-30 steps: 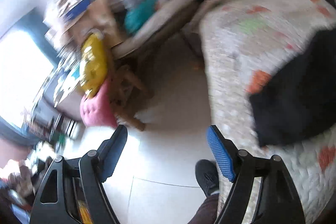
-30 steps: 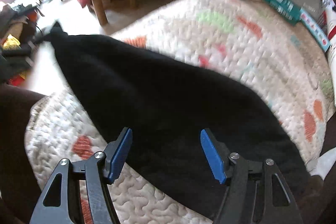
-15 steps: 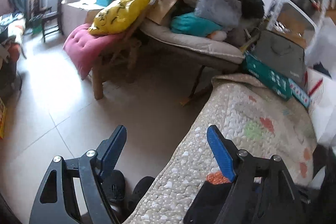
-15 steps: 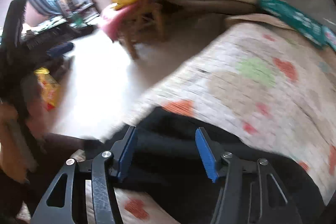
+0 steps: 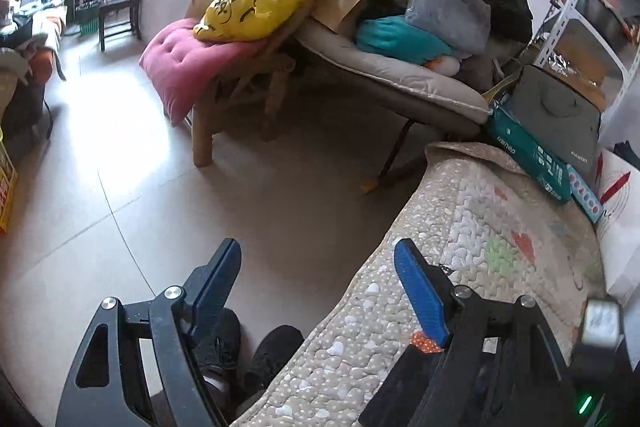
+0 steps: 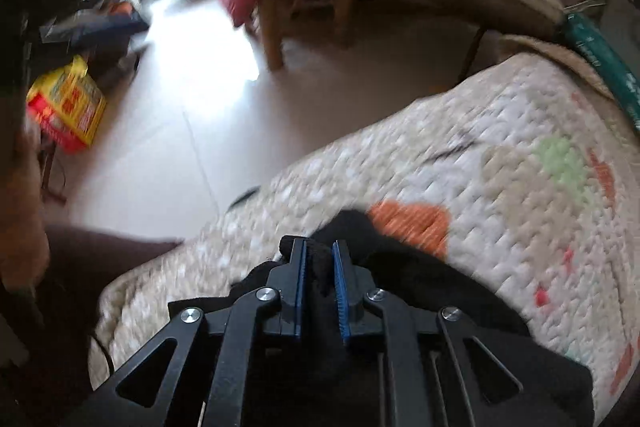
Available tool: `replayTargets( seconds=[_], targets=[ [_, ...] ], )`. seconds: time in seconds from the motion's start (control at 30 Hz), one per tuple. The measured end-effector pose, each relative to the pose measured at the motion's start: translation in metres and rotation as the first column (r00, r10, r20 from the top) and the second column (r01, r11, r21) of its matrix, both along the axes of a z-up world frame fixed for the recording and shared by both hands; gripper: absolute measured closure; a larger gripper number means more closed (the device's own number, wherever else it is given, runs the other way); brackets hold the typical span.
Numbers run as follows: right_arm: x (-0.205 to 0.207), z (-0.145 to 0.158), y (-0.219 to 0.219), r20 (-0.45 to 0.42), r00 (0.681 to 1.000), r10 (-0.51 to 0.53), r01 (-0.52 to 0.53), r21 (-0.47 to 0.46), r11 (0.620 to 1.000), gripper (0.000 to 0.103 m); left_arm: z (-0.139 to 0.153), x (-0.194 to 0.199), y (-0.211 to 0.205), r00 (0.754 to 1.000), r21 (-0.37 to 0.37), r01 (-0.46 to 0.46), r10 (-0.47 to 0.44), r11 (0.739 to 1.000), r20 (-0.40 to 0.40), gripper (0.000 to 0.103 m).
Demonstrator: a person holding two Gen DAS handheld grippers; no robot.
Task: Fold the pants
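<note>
**Right jaws closing on the pants' edge; left gripper standing off over the floor**

The black, soft fabric pants [image 6: 420, 279] are lying on the cream quilted bedspread with orange and green patches [image 6: 520, 155], near its floor-side edge. A bunched fold of the black cloth is being pinched between the blue pads of the right gripper [image 6: 320, 267], whose jaws are closing, with the fabric sitting between them. From those fingers, the bulk of the garment is trailing back and to the right, beneath the gripper's frame; its long axis cannot be told, since much of it is hidden.

The left gripper [image 5: 320, 291] is being held wide open with nothing between its pads, aimed over the bed's edge and the pale tiled floor [image 5: 120, 187]. Only a dark corner of the pants [image 5: 396, 387] is showing at that view's lower right, behind the right-hand finger, so the right hand is judged the nearer.

On the long teal cardboard box [image 5: 528, 155] at the bed's far end, a word resembling "renpo" is being shown, not surely legible. Lettering on the grey case [image 5: 560, 119] is too small to read.
</note>
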State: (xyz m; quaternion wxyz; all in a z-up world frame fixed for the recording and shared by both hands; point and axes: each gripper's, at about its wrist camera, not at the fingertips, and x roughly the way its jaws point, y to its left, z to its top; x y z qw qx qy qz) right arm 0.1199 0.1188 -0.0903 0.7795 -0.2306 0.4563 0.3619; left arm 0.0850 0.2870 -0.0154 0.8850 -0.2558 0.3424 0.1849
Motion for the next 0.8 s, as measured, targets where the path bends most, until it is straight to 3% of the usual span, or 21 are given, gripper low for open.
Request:
replayTargets(
  seconds=[0.1, 0.23, 0.37, 0.43, 0.5, 0.63, 0.7, 0.77, 0.8],
  targets=[
    [0.019, 0.013, 0.007, 0.009, 0.999, -0.052, 0.052, 0.042, 0.998, 0.089, -0.004, 0.001, 0.002, 1.000, 0.002, -0.013, 0.013, 1.000, -0.021, 0.025],
    [0.057, 0.005, 0.018, -0.030, 0.992, -0.125, 0.126, 0.026, 0.992, 0.088, -0.008, 0.004, 0.002, 0.999, -0.018, -0.010, 0.010, 1.000, -0.031, 0.025],
    [0.084, -0.019, 0.023, -0.130, 0.976, -0.176, 0.178, 0.009, 0.984, 0.079, -0.008, 0.007, -0.009, 0.999, 0.018, 0.015, -0.014, 1.000, -0.037, 0.025],
    [0.089, -0.008, 0.010, -0.136, 0.966, -0.220, 0.230, 0.067, 0.971, 0.071, -0.010, 0.010, -0.016, 0.998, 0.037, 0.034, -0.032, 0.999, -0.048, 0.025],
    [0.089, 0.016, -0.019, -0.128, 0.948, -0.290, 0.308, 0.153, 0.939, 0.043, -0.011, 0.013, -0.024, 0.997, 0.048, 0.056, -0.053, 0.997, -0.054, 0.025],
    [0.054, 0.044, -0.080, -0.079, 0.946, -0.316, 0.325, 0.165, 0.931, 0.041, -0.013, 0.019, -0.041, 0.991, 0.072, 0.117, -0.112, 0.991, -0.075, 0.025],
    [0.023, 0.052, -0.133, -0.067, 0.933, -0.354, 0.360, 0.166, 0.918, 0.043, -0.015, 0.023, -0.051, 0.984, 0.058, 0.158, -0.152, 0.986, -0.093, 0.025],
    [0.000, 0.061, -0.203, -0.049, 0.886, -0.462, 0.463, 0.163, 0.871, 0.043, -0.014, 0.027, -0.063, 0.977, 0.068, 0.196, -0.188, 0.978, -0.100, 0.025],
    [-0.009, 0.068, -0.246, -0.041, 0.840, -0.542, 0.540, 0.167, 0.825, 0.043, -0.012, 0.028, -0.071, 0.974, 0.084, 0.213, -0.205, 0.973, -0.096, 0.025]
  ],
)
